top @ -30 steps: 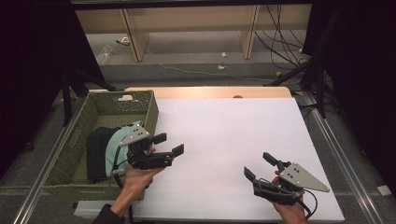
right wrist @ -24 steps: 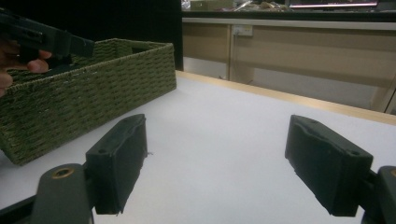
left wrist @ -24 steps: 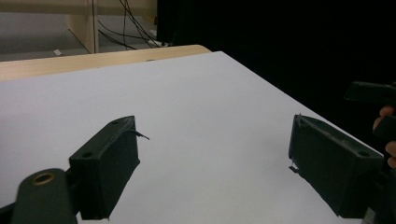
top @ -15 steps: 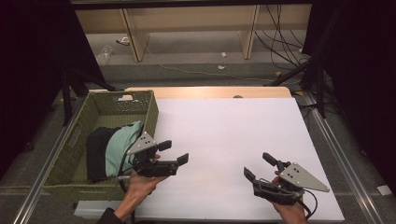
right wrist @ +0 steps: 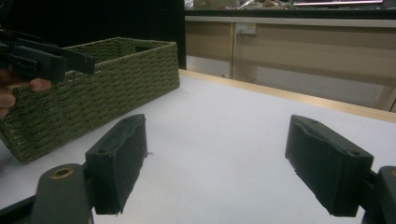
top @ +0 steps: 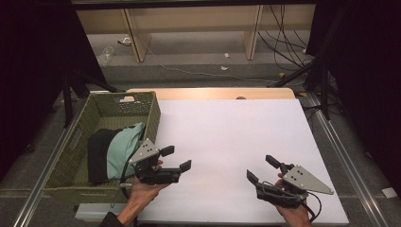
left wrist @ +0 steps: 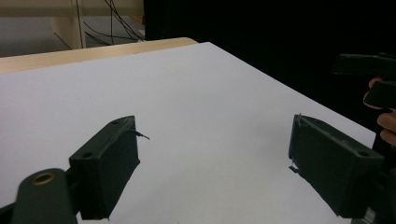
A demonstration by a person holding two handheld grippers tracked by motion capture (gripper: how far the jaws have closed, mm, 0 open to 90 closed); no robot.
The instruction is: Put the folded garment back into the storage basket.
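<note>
My left gripper (top: 176, 158) is open with nothing between its jaws, held low over the white table (top: 227, 137) just right of the green woven basket (top: 80, 135). In the left gripper view the gripper (left wrist: 212, 154) has only bare table between its jaws. My right gripper (top: 262, 169) hovers near the front right of the table, also open and holding nothing. The right gripper view has my right gripper (right wrist: 215, 158) facing the basket (right wrist: 98, 88), with the other gripper (right wrist: 44, 58) at the left edge. Inside the basket lie a pale green cloth (top: 120, 149) and a black cloth (top: 98, 153).
The table's wooden far edge (top: 213, 93) borders a floor with cables (top: 283, 42) and shelf legs. A metal rail (top: 347, 165) runs along the right side. Black curtains hang on both sides.
My left gripper has moved from over the basket's rim to the right and toward the front, out over the table. The right gripper has stayed in place.
</note>
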